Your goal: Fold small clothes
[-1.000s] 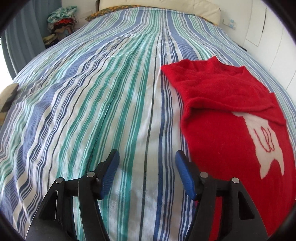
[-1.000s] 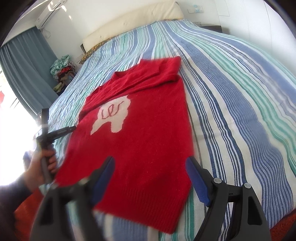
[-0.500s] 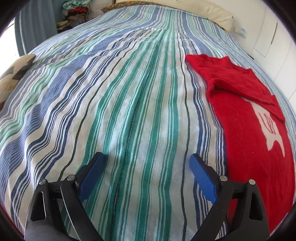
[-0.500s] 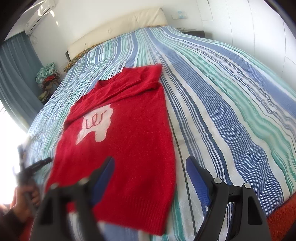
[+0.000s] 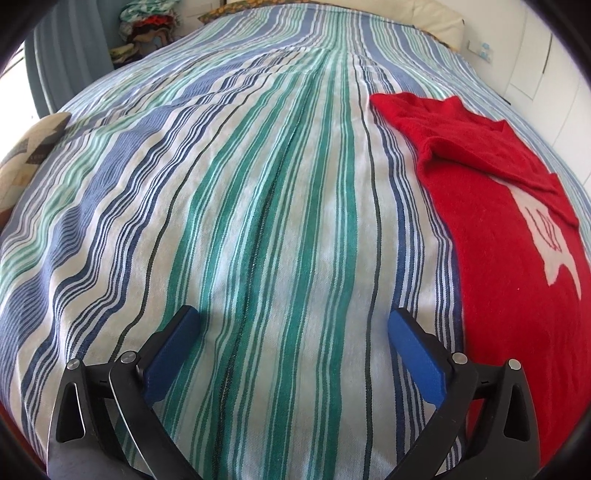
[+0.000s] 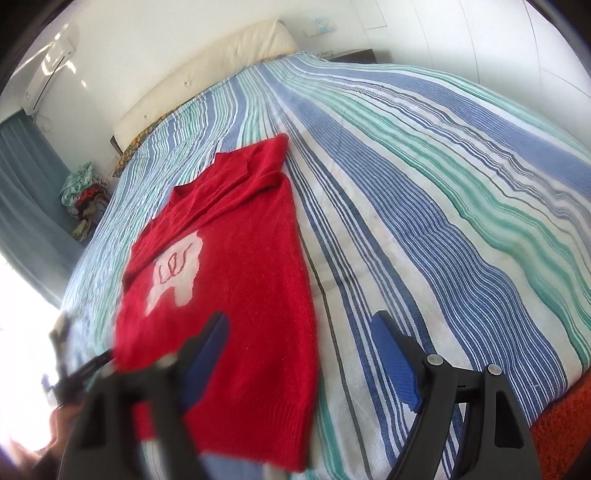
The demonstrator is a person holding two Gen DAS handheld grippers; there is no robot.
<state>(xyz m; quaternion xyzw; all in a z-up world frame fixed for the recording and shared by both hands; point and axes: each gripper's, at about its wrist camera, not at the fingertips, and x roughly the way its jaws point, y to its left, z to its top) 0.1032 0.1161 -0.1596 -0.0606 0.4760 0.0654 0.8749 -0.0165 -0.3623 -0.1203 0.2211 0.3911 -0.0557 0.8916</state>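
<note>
Curtains of grey-blue cloth (image 5: 66, 55) hang at the far left of the left wrist view, with a heap of mixed clothes (image 5: 153, 18) beside them and a patterned cushion (image 5: 27, 155) at the bed's left edge. The bed with its striped cover of blue, green and white (image 5: 258, 184) fills the middle of the view. Low in that view the left hand-held gripper (image 5: 291, 325) points down at the bare cover; its jaws are opening, already very wide, with nothing but striped cloth between the blue pads (image 5: 173, 347). To its right lies the red knitted sweater with a white tooth-shaped motif (image 5: 498, 240), flat on the bed, its sleeve folded across the chest near the collar, its near edge just beside the gripper's right finger but not touching it. In the right wrist view, a blurred hand with the other tool shows at the lower left edge, and a white air conditioner (image 6: 48, 74) sits high on the wall. The sweater (image 6: 240, 277) lies left of centre, hem toward the camera. The right hand-held gripper (image 6: 299, 336) hovers over that hem and the cover beside it, jaws wide apart and holding nothing; its left finger is over the red knit, its right over the stripes. A cream headboard (image 6: 221, 62) stands behind.
</note>
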